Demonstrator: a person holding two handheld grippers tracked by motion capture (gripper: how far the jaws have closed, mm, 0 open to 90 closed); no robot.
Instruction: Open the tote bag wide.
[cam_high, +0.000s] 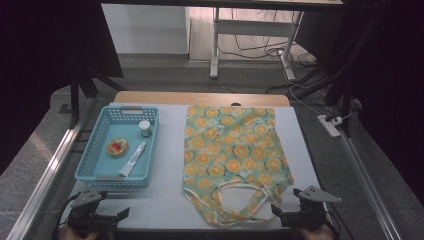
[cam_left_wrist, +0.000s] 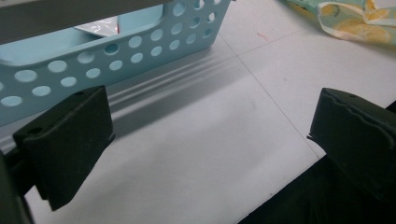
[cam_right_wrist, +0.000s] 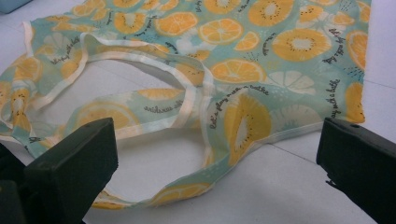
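Observation:
A green tote bag printed with orange slices lies flat on the white table, its cream handles toward the front edge. A light blue perforated basket stands at the left and holds a small white jar, a round tin and a white tube. My left gripper rests open at the front left, just before the basket, nothing between its jaws. My right gripper rests open at the front right, its jaws facing the bag's handles and its fruit-printed cloth.
A wooden board edge runs along the table's back. Metal rails flank the table on both sides. A power strip and cables lie on the floor to the right, beyond a desk frame.

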